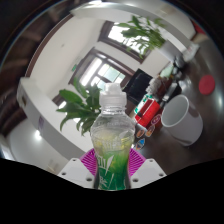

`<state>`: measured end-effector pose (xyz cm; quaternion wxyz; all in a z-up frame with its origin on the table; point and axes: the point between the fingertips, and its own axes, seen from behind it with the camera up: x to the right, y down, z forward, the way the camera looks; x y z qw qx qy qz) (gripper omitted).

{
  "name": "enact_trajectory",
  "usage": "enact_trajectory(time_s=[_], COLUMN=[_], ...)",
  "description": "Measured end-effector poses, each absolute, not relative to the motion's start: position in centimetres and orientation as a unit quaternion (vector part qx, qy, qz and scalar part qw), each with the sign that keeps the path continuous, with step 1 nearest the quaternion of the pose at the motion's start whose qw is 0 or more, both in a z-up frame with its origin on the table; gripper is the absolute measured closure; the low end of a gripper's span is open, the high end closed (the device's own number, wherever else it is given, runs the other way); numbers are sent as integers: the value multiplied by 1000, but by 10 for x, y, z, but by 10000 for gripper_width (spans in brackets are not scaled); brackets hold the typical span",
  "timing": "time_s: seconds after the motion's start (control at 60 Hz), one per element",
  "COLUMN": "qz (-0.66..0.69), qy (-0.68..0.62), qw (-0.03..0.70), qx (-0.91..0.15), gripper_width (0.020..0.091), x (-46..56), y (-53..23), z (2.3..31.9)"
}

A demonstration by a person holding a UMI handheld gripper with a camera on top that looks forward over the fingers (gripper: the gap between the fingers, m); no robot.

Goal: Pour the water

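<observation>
A clear plastic bottle (112,140) with a white cap and a green label stands upright between my fingers, held up off the table. My gripper (112,166) is shut on the bottle, its magenta pads (92,160) pressing on both sides of the label. A white cup (183,118) stands on the table beyond the bottle, to its right. The bottle's lower end is hidden below the fingers.
A red can (148,113) stands between the bottle and the white cup. A leafy green plant (78,103) rises behind the bottle to its left. Dark clutter (160,82) lies farther back, with a window (100,72) behind it. A red object (207,86) sits far right.
</observation>
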<state>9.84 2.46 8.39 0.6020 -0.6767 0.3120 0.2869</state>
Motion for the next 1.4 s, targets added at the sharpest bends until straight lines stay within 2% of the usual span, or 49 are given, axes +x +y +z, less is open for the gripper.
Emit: enact_trajectory(time_s=[0.233,0.517,0.7,0.95,1.067,1.233,1.333,1.4], qz=[449,577,601,582,525,339,204,106], qy=[491,591,628,612,550,362,241,168], qw=[526,442,403,412,471,573,624,643], qx=[-529,-350,-286,-344,-447,-653,-715,-740], gripper_width=[753,753,754,741,743,742,744,742], x=[122,143,157,149,136,142,162,190], y=[43,51,49,48,46,56,56,53], z=[100,141,141,137,146,160,183,188])
